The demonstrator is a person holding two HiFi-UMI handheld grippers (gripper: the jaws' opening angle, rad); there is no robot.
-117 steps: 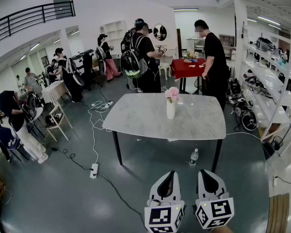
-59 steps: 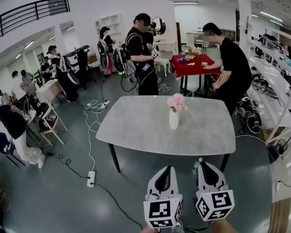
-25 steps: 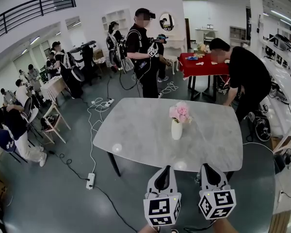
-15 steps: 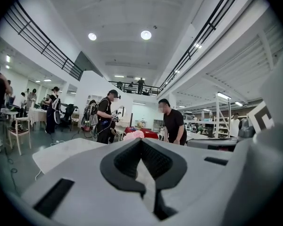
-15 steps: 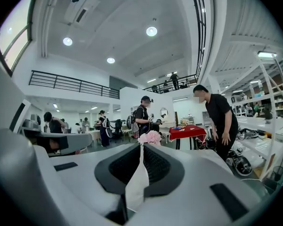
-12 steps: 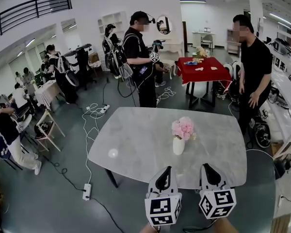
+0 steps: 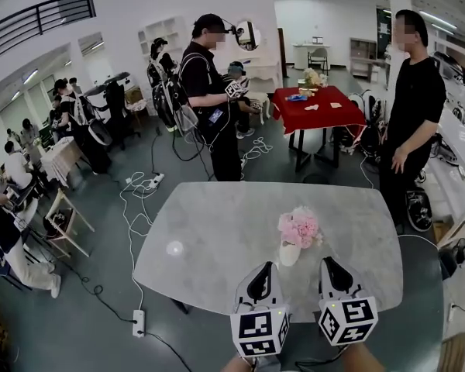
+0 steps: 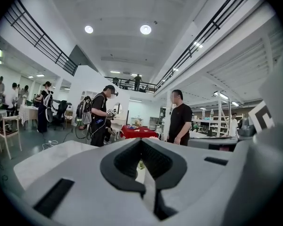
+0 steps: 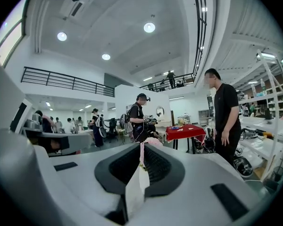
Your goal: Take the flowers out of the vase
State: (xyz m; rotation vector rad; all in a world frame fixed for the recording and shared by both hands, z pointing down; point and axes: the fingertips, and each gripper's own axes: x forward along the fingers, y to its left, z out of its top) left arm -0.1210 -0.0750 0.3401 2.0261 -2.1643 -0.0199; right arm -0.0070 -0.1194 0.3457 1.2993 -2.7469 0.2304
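A small white vase (image 7: 289, 253) holding pink flowers (image 7: 297, 227) stands near the front edge of the grey marble table (image 7: 209, 239). In the head view my left gripper (image 7: 266, 266) sits just left of the vase and my right gripper (image 7: 326, 261) just right of it. Both are shut, empty, and a little short of the vase. In the left gripper view the left gripper (image 8: 141, 141) shows closed jaws with a pale sliver of vase behind them. In the right gripper view the flowers (image 9: 154, 141) peek over the closed right gripper (image 9: 142, 146).
A person in black (image 7: 411, 107) stands at the table's far right corner. Another person with a backpack and headset (image 7: 208, 91) stands beyond the far edge. A red-clothed table (image 7: 318, 108) is behind. Cables and a power strip (image 7: 138, 322) lie on the floor at left. Shelving lines the right.
Both grippers have moved forward together toward the table, so the vase now sits between their tips. The person in black at right has straightened up.
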